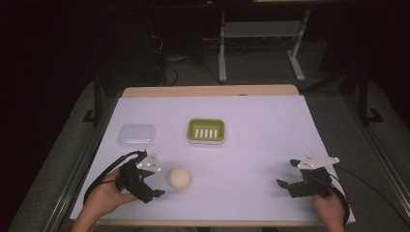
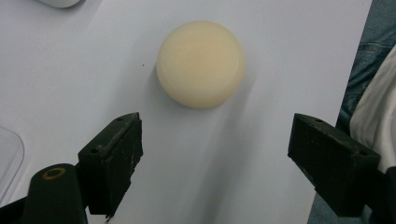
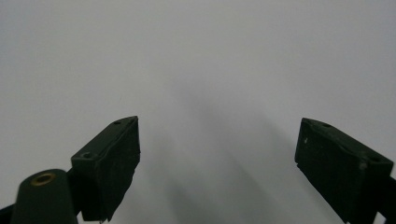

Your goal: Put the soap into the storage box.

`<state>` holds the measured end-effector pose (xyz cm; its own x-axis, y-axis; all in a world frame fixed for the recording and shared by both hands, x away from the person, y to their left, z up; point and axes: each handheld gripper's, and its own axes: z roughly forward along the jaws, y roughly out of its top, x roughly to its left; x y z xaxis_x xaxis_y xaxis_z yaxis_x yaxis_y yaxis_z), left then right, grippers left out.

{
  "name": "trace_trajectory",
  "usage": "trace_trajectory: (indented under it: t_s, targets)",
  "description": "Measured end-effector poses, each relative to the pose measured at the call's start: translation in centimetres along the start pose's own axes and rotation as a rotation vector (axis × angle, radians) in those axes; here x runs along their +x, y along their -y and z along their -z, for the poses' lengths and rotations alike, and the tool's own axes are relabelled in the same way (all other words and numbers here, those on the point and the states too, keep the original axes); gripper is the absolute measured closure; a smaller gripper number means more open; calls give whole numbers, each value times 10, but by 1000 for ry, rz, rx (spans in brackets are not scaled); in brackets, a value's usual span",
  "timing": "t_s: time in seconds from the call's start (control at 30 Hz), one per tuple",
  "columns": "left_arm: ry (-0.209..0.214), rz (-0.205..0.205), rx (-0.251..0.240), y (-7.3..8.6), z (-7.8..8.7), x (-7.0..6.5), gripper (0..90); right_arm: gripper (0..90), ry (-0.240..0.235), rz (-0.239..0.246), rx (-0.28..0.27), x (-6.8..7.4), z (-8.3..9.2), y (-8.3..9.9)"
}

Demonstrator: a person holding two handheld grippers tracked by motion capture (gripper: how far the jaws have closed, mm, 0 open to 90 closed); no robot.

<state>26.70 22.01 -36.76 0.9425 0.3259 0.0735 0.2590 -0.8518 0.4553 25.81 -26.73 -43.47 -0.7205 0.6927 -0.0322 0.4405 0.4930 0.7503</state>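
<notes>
Two grippers rest low on the white sheet (image 1: 251,140) in the high view: left gripper (image 1: 151,180) spread wide, empty, just beside the cream soap bar (image 1: 180,178); right gripper (image 1: 287,173) likewise spread, empty. Left gripper view: soap bar (image 2: 201,64) lies ahead of the parted jaws, untouched. Right gripper view: jaws wide over bare sheet (image 3: 210,70).

left tongs (image 1: 153,180) gaping, right tongs (image 1: 286,173) gaping

From my high view the white table cover (image 1: 251,145) is evenly lit from above while the room around it sinks into darkness. The picture is soft and grainy. In my right gripper view the sheet looks grey, with faint blurred shadows spreading ahead of the jaws.
</notes>
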Motion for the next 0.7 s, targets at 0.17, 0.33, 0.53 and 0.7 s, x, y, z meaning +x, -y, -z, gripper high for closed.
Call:
trace_trajectory:
  t_s: [0.17, 0.33, 0.53, 0.7]
  targets:
    - [19, -12, 7, -7, -6, 1, 172, 134, -3, -1, 2, 1, -1, -1]
    - [35, -4, 17, -17, -20, 3, 172, 134, -4, -2, 1, 1, -1, -1]
    - [40, -23, 67, -28, -37, 10, 172, 134, -5, -2, -4, 1, -1, -1]
    - [51, -14, 85, -31, -48, 13, 172, 133, -7, 2, -3, 2, -1, -1]
